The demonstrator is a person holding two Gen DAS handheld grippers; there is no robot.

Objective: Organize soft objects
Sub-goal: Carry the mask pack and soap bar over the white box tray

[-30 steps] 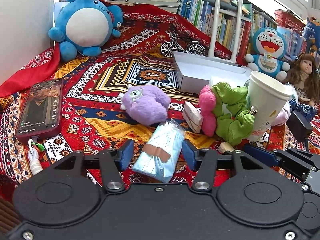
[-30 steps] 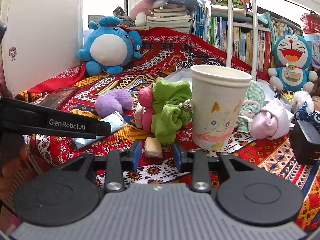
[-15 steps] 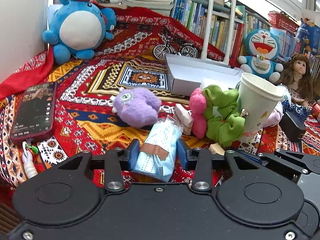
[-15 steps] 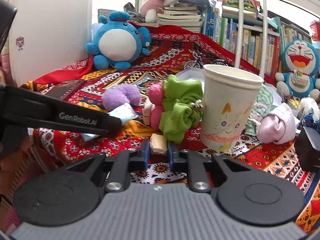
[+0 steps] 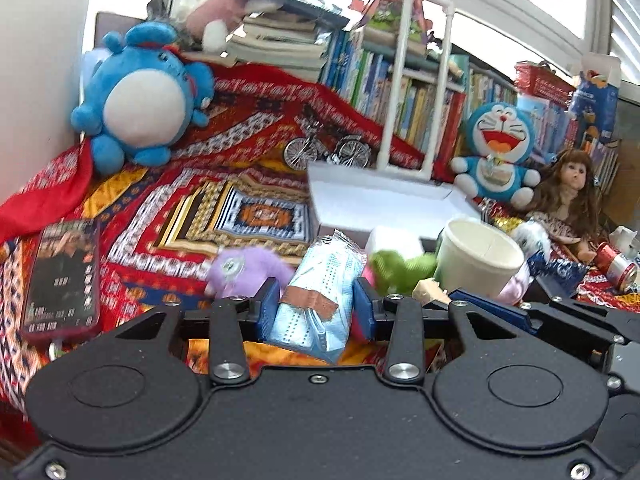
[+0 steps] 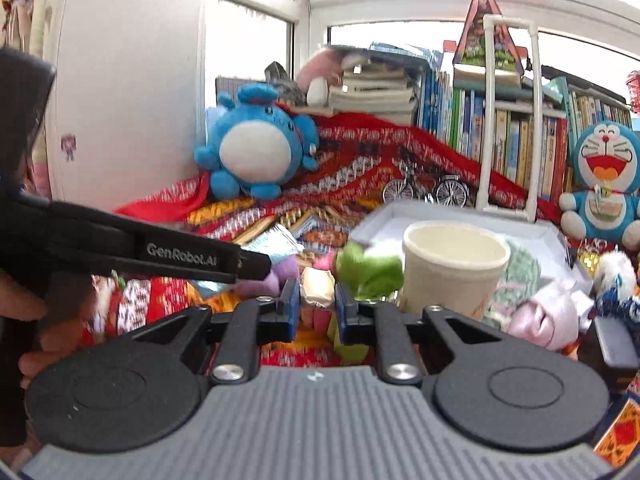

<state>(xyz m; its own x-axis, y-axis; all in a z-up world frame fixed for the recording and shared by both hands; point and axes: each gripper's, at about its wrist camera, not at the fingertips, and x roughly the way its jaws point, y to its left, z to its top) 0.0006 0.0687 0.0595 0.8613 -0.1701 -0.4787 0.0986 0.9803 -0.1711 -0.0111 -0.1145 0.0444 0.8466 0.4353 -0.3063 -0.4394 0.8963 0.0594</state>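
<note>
At far left your phone [image 5: 62,276] lies flat on the patterned cloth [image 5: 248,208], the blue plush [image 5: 142,100] sits behind it against the wall, and your left tool [image 5: 316,306] is clamped on the mask pack [image 5: 318,296], held tilted above the cloth just in front of the purple plush [image 5: 248,268]. Further right, your right tool [image 6: 316,304] grips a small beige block [image 6: 318,290], raised beside the green scrunchie [image 6: 370,270] and the paper cup [image 6: 452,268]. The white box [image 5: 380,204] lies behind the cup, and the Doraemon [image 5: 498,148] and the doll [image 5: 568,192] sit at far right.
</note>
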